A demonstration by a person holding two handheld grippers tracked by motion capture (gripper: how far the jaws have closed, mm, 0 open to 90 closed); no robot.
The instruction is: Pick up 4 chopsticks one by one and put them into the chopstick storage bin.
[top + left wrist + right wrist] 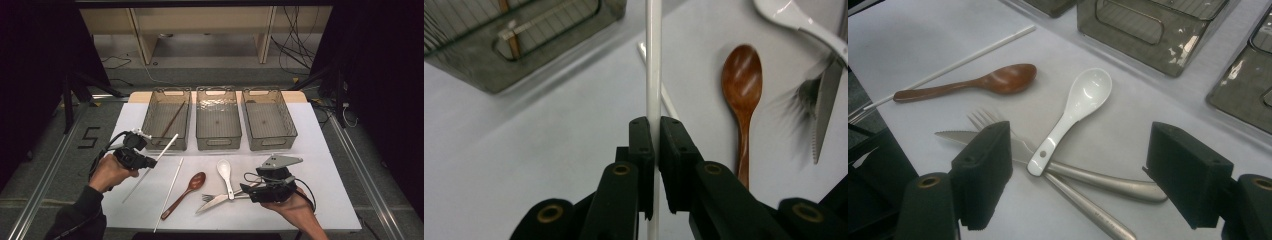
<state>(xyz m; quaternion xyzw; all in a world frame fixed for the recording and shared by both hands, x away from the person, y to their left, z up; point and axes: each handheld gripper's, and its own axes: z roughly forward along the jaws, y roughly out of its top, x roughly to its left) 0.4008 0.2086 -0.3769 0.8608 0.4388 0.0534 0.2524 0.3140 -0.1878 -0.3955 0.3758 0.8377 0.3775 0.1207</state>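
The left gripper [150, 161] pinches a white chopstick [165, 148] near its middle — lifted clear of the table, just before the left basket [148, 122], likely bound there. The right gripper [1075, 175] waits, jaws spread, over the cutlery.

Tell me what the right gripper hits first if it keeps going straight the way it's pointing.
Probably the white ceramic spoon: the open right gripper frames its handle end, which lies over the crossed knife and fork. Depth is unclear, so either of those could be touched at about the same moment.
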